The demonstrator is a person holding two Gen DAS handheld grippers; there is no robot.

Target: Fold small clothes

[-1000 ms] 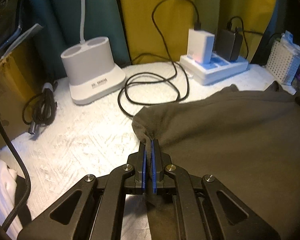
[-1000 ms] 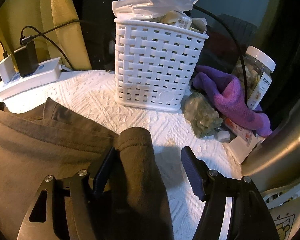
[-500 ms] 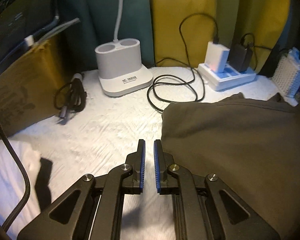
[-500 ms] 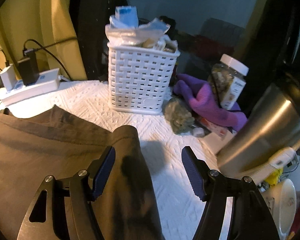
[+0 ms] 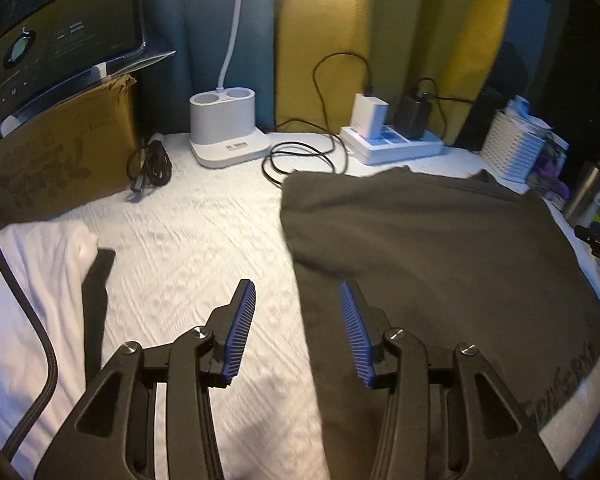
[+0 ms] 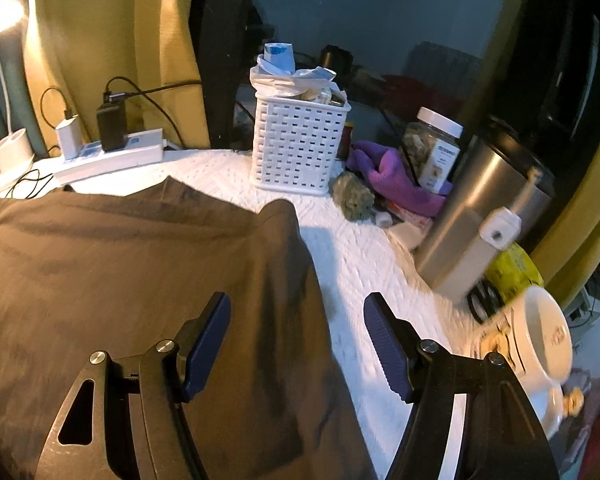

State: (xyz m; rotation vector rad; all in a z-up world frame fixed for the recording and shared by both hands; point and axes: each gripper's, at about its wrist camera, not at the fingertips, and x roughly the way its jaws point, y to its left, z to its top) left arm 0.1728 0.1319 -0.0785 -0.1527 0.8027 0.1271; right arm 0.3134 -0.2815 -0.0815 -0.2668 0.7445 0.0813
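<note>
A dark olive-brown garment (image 5: 432,256) lies flat on the white textured cloth (image 5: 188,240), its sleeves folded inward; it also shows in the right wrist view (image 6: 120,272). My left gripper (image 5: 298,320) is open and empty, raised above the garment's left edge. My right gripper (image 6: 296,340) is open and empty, above the garment's right folded edge. A white garment (image 5: 24,280) lies at the left.
At the back stand a white lamp base (image 5: 226,128), a coiled black cable (image 5: 304,156) and a power strip (image 5: 392,140). A cardboard box (image 5: 56,156) is at the left. A white basket (image 6: 296,148), jar (image 6: 432,152), steel tumbler (image 6: 484,208) and mug (image 6: 532,340) crowd the right.
My left gripper has let go of the garment's corner, opened wide and pulled back. My right gripper stayed open and also pulled back and up. The garment now lies flat.
</note>
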